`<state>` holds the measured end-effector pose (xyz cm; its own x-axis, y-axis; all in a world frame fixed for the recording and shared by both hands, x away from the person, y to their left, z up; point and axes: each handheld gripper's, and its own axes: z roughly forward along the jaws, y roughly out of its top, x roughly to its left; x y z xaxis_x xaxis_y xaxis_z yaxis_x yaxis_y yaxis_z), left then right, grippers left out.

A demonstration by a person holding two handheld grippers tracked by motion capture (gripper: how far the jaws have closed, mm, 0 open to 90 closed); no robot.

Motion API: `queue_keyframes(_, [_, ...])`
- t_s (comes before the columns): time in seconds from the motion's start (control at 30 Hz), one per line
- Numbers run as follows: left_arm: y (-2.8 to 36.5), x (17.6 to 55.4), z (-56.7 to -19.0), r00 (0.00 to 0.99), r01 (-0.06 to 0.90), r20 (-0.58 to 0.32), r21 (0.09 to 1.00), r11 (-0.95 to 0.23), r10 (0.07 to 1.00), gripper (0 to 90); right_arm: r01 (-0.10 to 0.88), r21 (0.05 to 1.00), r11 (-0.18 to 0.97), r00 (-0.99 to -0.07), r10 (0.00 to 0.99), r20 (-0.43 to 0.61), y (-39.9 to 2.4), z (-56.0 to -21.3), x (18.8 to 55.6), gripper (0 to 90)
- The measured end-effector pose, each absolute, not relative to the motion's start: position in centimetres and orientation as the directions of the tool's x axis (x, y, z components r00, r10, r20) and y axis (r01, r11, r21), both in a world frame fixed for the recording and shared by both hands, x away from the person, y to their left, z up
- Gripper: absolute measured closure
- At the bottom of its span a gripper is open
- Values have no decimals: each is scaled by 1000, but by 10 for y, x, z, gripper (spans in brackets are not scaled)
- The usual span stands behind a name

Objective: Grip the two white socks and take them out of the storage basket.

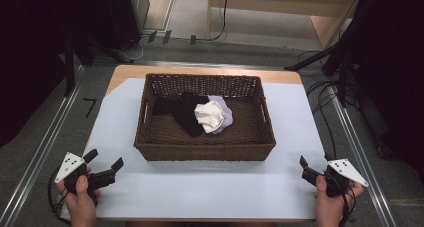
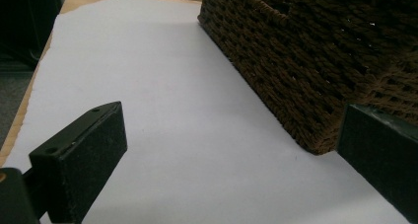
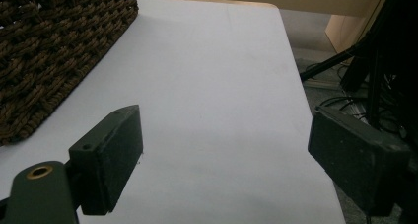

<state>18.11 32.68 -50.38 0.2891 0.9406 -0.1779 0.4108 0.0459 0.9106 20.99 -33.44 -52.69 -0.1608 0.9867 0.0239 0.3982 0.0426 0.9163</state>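
A brown wicker basket [image 1: 205, 151] stands in the middle of the white table cover [image 1: 200, 187]. Inside it lie a black garment [image 1: 182, 112], a white cloth [image 1: 209, 116] and a lavender cloth [image 1: 225, 112], bunched together. My left gripper [image 1: 105, 159] is held at the near left corner, open and holding nothing. At the near right corner my right gripper [image 1: 314, 166] is open too, with nothing between its jaws. The left gripper view shows my left gripper [image 2: 231, 150] over bare cover beside the basket [image 2: 305, 61]. In the right gripper view, my right gripper [image 3: 231, 150] has the basket [image 3: 49, 46] to its left.
The wooden table edge [image 1: 130, 71] shows beyond the cover at the back. Metal rails [image 1: 45, 147] run along both sides of the table. Cables [image 1: 325, 102] and dark stands lie on the floor to the right.
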Motion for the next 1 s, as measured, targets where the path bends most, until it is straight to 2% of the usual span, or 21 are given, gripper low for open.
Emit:
queue_keyframes(0.4, [327, 181, -504, 288, 412, -181, 910, 49, 941, 0, 417, 908, 47, -163, 986, 24, -333, -527, 212, 133])
queue_keyframes(0.6, [328, 181, -504, 289, 408, -177, 912, 46, 941, 0, 506, 860, 70, -255, 964, 71, -339, -524, 221, 135])
queue_keyframes(0.83, [328, 182, -504, 292, 414, -187, 909, 52, 938, 1, 551, 793, 261, -370, 928, -48, -347, -502, 232, 134])
queue_keyframes(1.0, [328, 182, -504, 292, 415, -187, 908, 52, 938, 1, 587, 714, 381, -475, 876, -76, -350, -493, 244, 133])
